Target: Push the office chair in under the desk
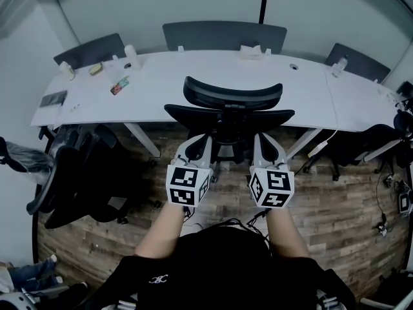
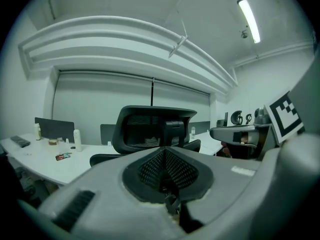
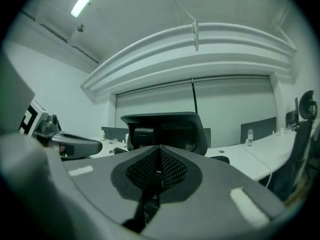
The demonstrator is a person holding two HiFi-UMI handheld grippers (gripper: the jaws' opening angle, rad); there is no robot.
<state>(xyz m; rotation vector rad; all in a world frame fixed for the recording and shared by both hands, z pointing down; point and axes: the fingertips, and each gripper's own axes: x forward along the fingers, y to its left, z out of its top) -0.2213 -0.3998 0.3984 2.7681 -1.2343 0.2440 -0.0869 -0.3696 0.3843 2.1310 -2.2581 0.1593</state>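
Black fabric of a person's top [image 1: 226,263] fills the 6 o'clock edge of the head view, and two bare forearms [image 1: 161,228] are held out from it toward 12 o'clock. Each ends in a grey moulded gripper topped by a cube [image 1: 187,186] of black-and-white square markers. The left gripper [image 1: 197,146] is seen with its smooth grey jaws closed tip to tip, with only a black-rimmed, mesh-textured hollow between them; nothing is held. The right gripper [image 1: 266,146] is shown the same way, jaws set together and empty. Both tips are placed just behind the office chair [image 1: 227,116]; contact cannot be made out. Brown wood-grain planks of the floor [image 1: 335,205] are laid beneath.

The chair is black, with a wide curved backrest and a crescent headrest [image 1: 232,94] of perforated mesh. Its back is turned to the person and its front faces 12 o'clock, toward the desk [image 1: 193,82]. Its broad axis runs from 9 to 3 o'clock, parallel with the desk's near edge, where it is stood at the middle. How far the seat reaches under the desktop is hidden by the backrest. The desk is long, white and smooth, bowed by the wide lens. Toward 10 o'clock a white bottle [image 1: 131,57], a small colourful packet [image 1: 119,85] and a dark flat device [image 1: 53,99] are set on it. Grey partition panels [image 1: 222,36] are stood along its far edge. Another black chair [image 1: 71,186] is parked at 9 o'clock.
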